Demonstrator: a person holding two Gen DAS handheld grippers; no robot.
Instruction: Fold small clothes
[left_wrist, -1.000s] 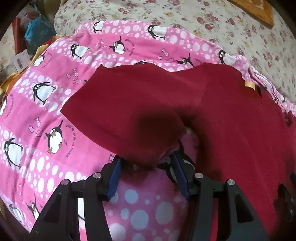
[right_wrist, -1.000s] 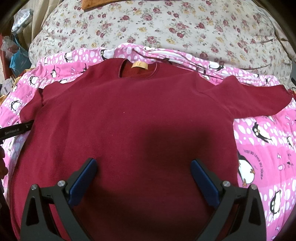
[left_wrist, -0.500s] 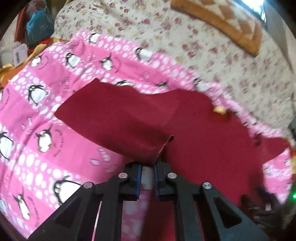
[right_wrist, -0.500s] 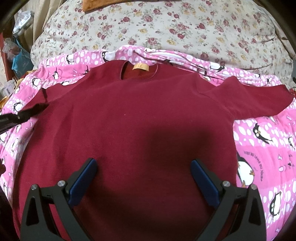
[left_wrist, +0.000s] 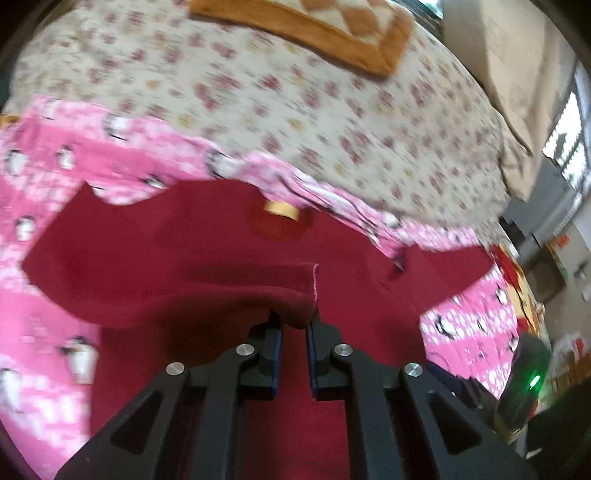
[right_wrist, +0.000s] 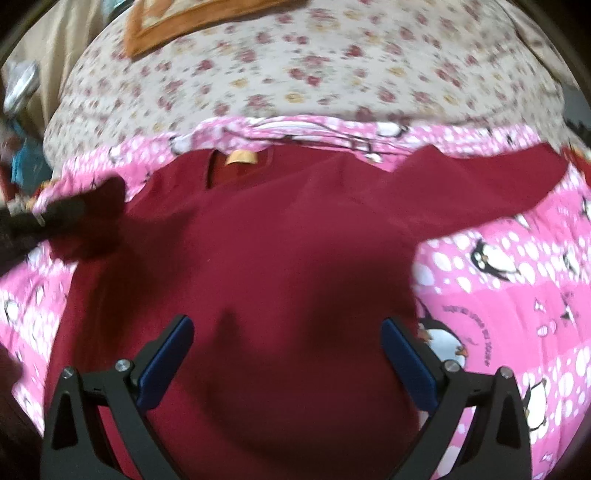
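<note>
Left claw (left_wrist: 294, 325) is closed on the cuff of the red shirt's (right_wrist: 295, 258) left sleeve (left_wrist: 166, 291), lifting it so it can fold over the body. Right claw (right_wrist: 288, 354) hangs wide open and empty above the shirt, which lies flat on the pink penguin blanket (right_wrist: 517, 295) on the bed (right_wrist: 332, 74).

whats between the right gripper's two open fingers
Only the maroon shirt: its body lies flat under the right gripper, whose fingers touch nothing. The right wrist view shows this.

Curved dark lettering beside a penguin on the pink blanket (right_wrist: 491, 295), seemingly too blurred to read
</note>
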